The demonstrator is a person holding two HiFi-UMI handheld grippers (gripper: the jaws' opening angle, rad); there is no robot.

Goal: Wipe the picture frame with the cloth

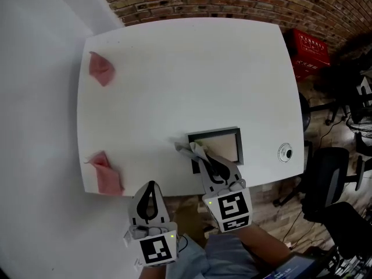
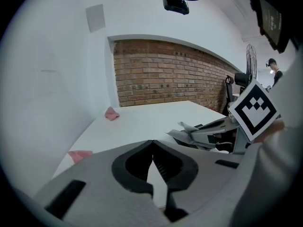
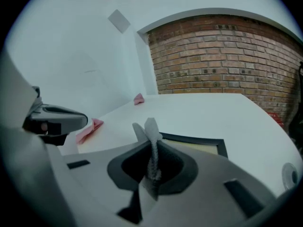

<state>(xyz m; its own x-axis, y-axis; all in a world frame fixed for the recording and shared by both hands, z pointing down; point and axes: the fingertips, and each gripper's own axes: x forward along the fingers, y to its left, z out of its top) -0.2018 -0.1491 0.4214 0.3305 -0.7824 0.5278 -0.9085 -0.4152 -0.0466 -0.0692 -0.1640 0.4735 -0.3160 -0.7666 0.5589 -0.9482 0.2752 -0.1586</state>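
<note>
One frame [image 1: 224, 132]; right tongs [image 1: 200, 154] clamp the cloth [image 1: 185, 149] at its corner, wiping seemingly underway; left tongs [image 1: 152, 185] closed, empty.

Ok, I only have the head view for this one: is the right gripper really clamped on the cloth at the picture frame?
Observer: Yes. Its own view shows the right gripper shut on the grey cloth, a fold poking up past the jaws.
Reviewer: And the left one?
Observer: The left gripper has its jaws together, nothing between them.
Reviewer: Anyone else nearby?
Observer: A person stands far off by a fan, in the left gripper view.
</note>
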